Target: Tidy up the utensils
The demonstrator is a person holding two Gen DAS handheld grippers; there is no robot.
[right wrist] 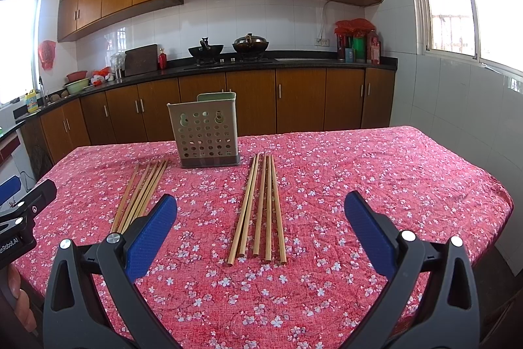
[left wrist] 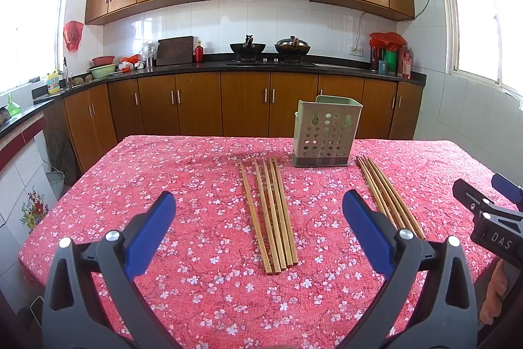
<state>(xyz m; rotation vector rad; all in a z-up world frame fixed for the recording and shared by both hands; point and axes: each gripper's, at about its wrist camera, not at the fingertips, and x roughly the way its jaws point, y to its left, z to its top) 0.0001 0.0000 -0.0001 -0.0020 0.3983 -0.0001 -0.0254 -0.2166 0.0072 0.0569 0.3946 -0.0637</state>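
Counter [left wrist: 163,185] first: it wears a pink cloth printed with small white blossoms and carries everything the task concerns. Toward its far side stands the utensil holder [left wrist: 323,133], a pale green perforated caddy on a grey base, upright, and as far as both views show, with nothing sticking out of its top. Two groups of wooden chopsticks lie flat on the cloth in front of it, one to each side and pointing roughly toward it: the left bundle [left wrist: 271,215], loosely parallel with one stick a little apart from the others, and the right bundle [left wrist: 389,195], packed closer in the left view and fanned slightly in the right view. Neither bundle touches the holder; both lie just beside its base line and run back toward the near edge. The left claw [left wrist: 258,228] hangs released above the cloth, its blue pads spread wide and straddling the left bundle in view without touching it. The right claw [right wrist: 260,231] is likewise released and empty, spread over the right bundle. Judging by this, the organizing has not begun: every chopstick is on the counter, none gathered or lifted, and the whole job of grasping each bundle and standing it in the holder is left.
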